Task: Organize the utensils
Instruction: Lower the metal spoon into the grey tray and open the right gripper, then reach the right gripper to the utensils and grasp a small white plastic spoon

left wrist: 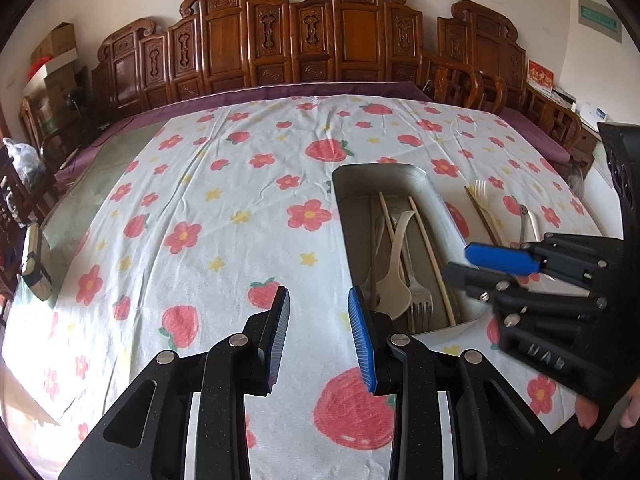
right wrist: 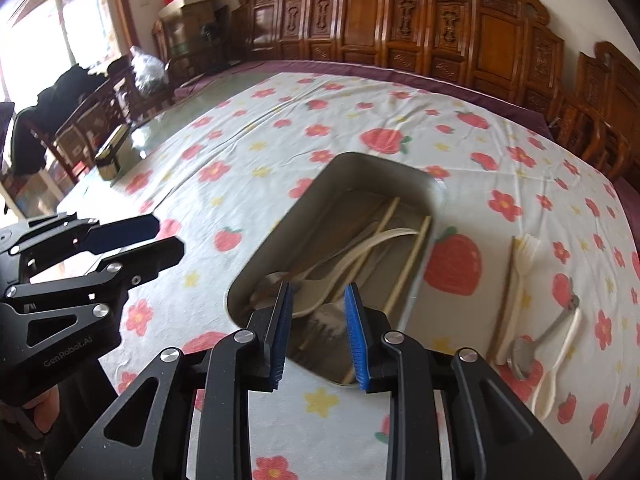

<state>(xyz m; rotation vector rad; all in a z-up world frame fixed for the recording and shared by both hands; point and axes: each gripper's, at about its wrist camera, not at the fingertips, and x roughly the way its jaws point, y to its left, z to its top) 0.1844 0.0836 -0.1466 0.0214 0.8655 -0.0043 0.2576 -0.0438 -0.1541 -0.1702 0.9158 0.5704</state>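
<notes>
Covering most of the table, a cloth (left wrist: 224, 208) printed with strawberries and flowers carries a metal tray (right wrist: 280, 240) whose long axis runs near to far. Inside it, lying lengthwise, are chopsticks (left wrist: 432, 256), a cream spoon (left wrist: 396, 276) with its bowl at the near end, and a metal fork (left wrist: 420, 304) with tines pointing near; other pieces beneath them are hard to tell apart. To the right of the tray, on the cloth, a plastic fork (right wrist: 520, 276) points its tines far, just beside a brown stick (right wrist: 505, 296) running the same way. Right of those lie a metal spoon (right wrist: 540, 340) and a cream spoon handle (right wrist: 560, 356), both aslant with bowls near; in the left view the right gripper hides much of this group. The left gripper (left wrist: 318, 332) hangs over the cloth just left of the tray's near corner, its jaws spread with nothing between them. The right gripper (right wrist: 318, 328) hovers above the tray's near end, jaws likewise apart and holding nothing; motion blur smears the utensils directly under it. Carved wooden chairs (left wrist: 280, 40) line the far side.
</notes>
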